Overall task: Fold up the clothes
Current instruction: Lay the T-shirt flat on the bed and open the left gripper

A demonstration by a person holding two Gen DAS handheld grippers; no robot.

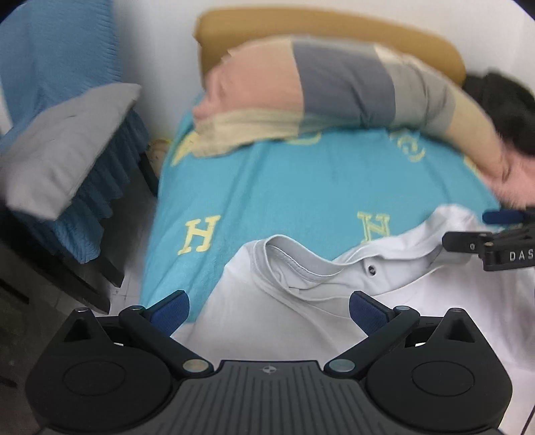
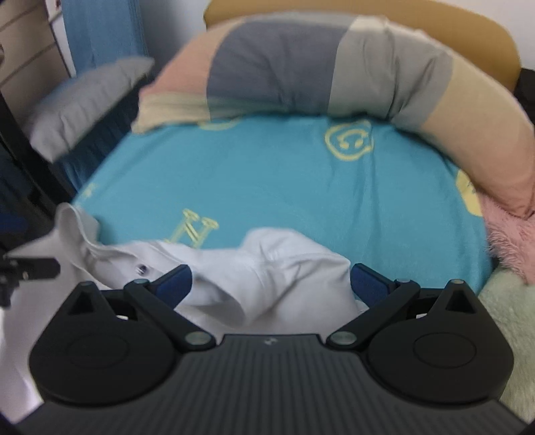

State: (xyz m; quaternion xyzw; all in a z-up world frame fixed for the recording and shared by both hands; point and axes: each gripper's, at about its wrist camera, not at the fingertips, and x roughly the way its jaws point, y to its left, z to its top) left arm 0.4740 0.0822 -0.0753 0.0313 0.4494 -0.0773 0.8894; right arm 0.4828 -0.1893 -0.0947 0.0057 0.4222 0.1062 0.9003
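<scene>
So we've got a white cotton polo shirt with a small dark button point(image 1: 301, 291) lying at the near edge of a bed covered in a turquoise sheet printed with yellow letters and smiley faces point(image 1: 284, 187). The shirt is rumpled, collar side facing away from us, and the grey-lined collar point(image 1: 301, 264) stands open in a loop in the left wrist view.

Our left tongs point(image 1: 269, 309) are spread wide, blue pads well apart, hovering just over the shirt below the collar. Nothing is pinched between them. One pad sits over the sheet's edge, the other over white fabric.

Our right tongs point(image 2: 271, 282) are also spread wide, and a bunched hump of the shirt point(image 2: 267, 267) sits right between the two blue pads. We can't tell if the pads actually touch the cloth, but they're not closed on it. From the left camera the right tongs point(image 1: 468, 239) show up at the right edge, over the shirt's far shoulder area.

Further back on the bed there's a long bolster pillow in pink, grey and beige blocks point(image 2: 301, 70) curving along a mustard-yellow headboard point(image 1: 334, 26). A fluffy pink blanket point(image 2: 508, 227) is on the right side of the bed, with a pale green fuzzy one point(image 2: 508, 318) just beside it. Off the left side, a grey pillow point(image 1: 63, 144) rests on something draped in a blue ruffled cover point(image 1: 97, 200). Both views are a bit blurry.
</scene>
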